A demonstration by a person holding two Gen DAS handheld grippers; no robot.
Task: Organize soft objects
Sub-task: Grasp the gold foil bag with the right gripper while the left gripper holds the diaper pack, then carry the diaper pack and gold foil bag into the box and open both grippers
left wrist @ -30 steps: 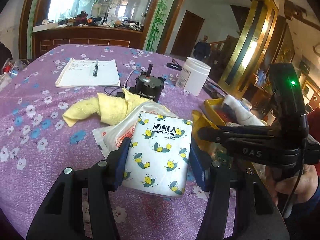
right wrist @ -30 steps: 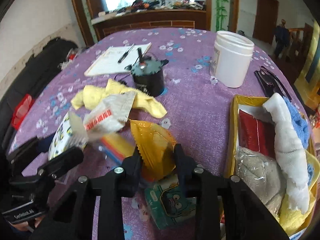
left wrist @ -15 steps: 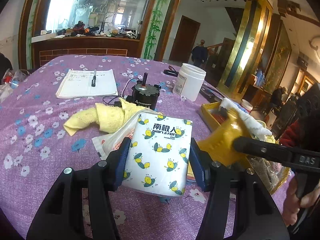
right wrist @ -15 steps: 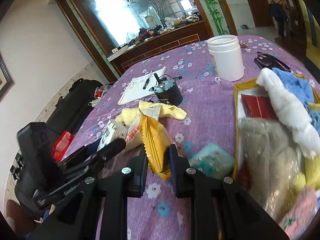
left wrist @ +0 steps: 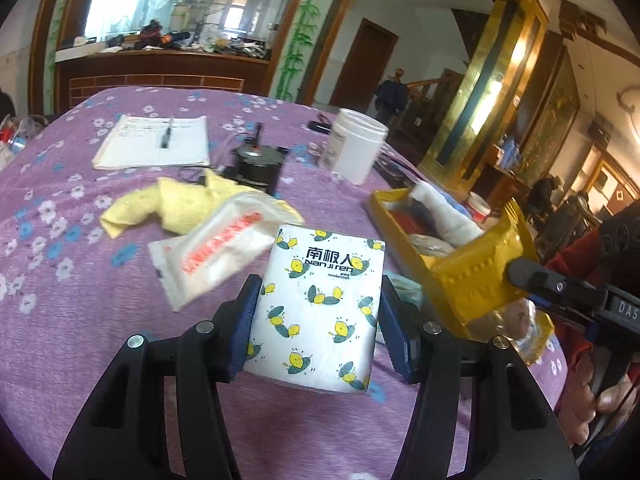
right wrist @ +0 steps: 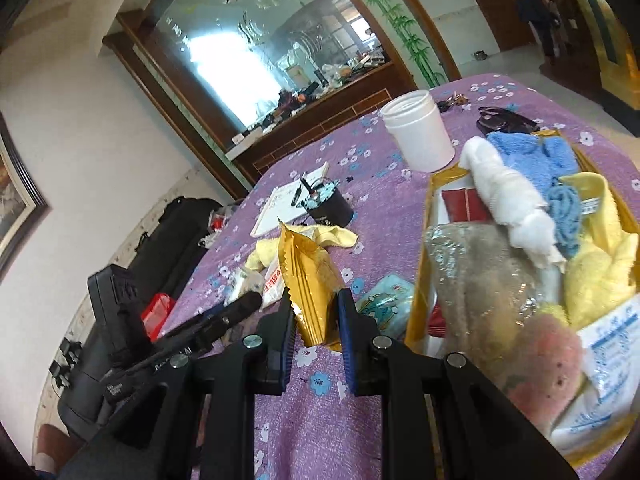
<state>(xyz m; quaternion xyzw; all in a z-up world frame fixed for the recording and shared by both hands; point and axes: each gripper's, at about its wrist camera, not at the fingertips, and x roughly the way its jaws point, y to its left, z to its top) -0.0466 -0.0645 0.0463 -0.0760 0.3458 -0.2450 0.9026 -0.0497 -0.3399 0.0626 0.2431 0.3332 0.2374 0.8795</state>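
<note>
Between the left gripper's (left wrist: 316,312) jaws sits a pinched lemon-print tissue pack (left wrist: 320,308); the right gripper's (right wrist: 314,320) jaws pinch a gold packet (right wrist: 310,276) above the surface (right wrist: 320,432).

The left wrist view looks forward and slightly down along its own fingers, low and close over the purple flowered tablecloth (left wrist: 60,312), facing the mirrored sideboard wall. The right wrist view looks along its fingers too, rolled so the table tilts, close beside the yellow tray (right wrist: 418,304). Both share the white jar (left wrist: 354,150) (right wrist: 420,136), the notebook (left wrist: 154,148) (right wrist: 280,208) and the tray
</note>
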